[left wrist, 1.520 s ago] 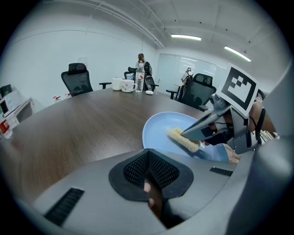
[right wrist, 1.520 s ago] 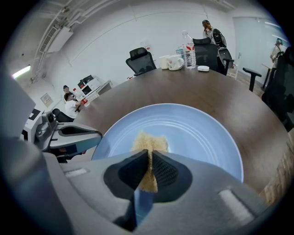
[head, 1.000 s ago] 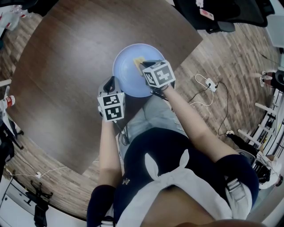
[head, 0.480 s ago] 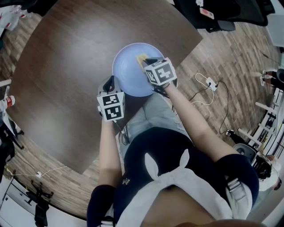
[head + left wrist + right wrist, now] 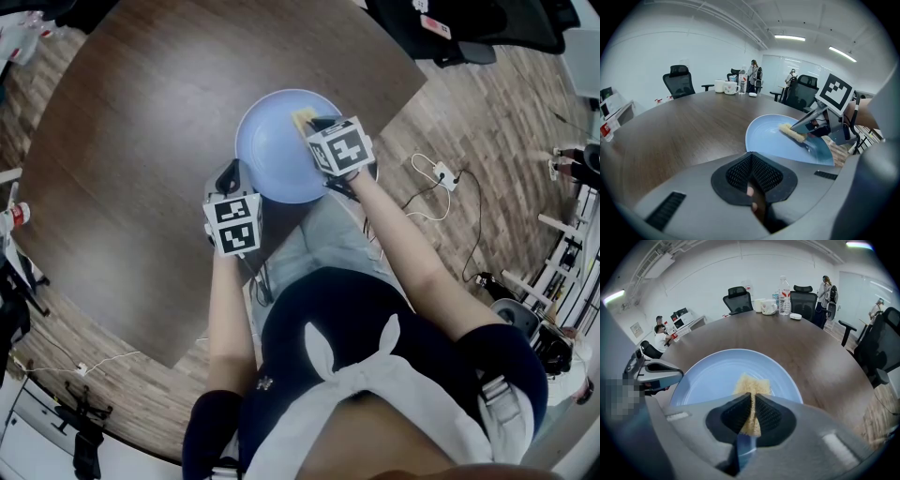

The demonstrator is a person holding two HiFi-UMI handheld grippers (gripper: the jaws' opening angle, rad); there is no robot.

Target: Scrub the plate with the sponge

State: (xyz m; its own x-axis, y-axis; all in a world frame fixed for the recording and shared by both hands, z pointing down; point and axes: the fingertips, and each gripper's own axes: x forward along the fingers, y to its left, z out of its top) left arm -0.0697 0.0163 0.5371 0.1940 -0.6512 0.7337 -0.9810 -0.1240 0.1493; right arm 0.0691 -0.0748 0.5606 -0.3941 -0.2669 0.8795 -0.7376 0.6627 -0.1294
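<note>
Right gripper pinches the yellow sponge on edge, long axis pointing ahead across the blue plate; left gripper, jaws together and empty, sits at the near-left rim.

The plate is smooth and glossy, pale blue. The sponge looks coarse, porous and matt. The bench is dark wood grain with a low sheen. The left tongs and right tongs have matt grey plastic shells and black ribbed pads.

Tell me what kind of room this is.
Probably an office meeting room: a large dark wooden conference table, black swivel office chairs around it, and strip lights on the ceiling.
</note>
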